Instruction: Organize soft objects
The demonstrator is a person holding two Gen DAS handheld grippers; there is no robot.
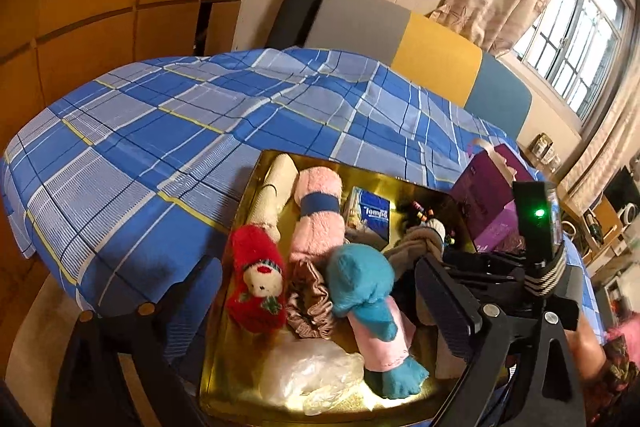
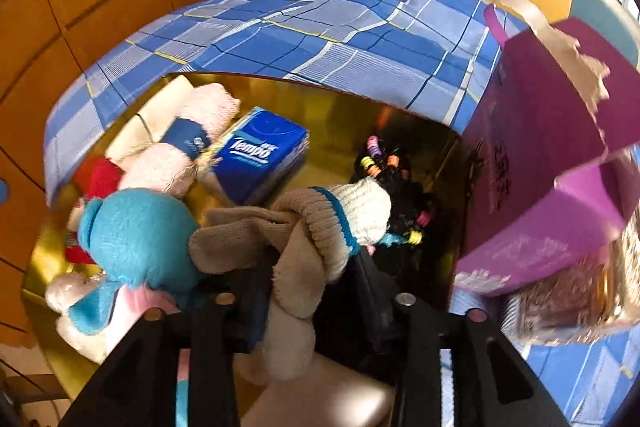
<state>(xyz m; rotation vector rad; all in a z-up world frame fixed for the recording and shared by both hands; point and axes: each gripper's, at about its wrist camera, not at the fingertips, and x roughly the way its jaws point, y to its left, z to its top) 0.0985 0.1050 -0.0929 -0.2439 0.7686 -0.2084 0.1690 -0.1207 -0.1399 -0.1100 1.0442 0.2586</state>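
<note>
Right tongs [image 2: 308, 291] pitched steeply downward, jaws parted with cloth lying between them, pads not pressing; left tongs [image 1: 312, 291] tilted moderately downward, jaws standing wide apart and empty; the right tongs cross the left view's lower right

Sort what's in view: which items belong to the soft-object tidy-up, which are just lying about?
Job:
gold tray
grey sock bundle, between the right gripper fingers
blue plush
red plush
pink rolled towel
cream roll
scrunchie

Lying about:
Tempo tissue pack
hair ties
purple box
plastic bag
</note>
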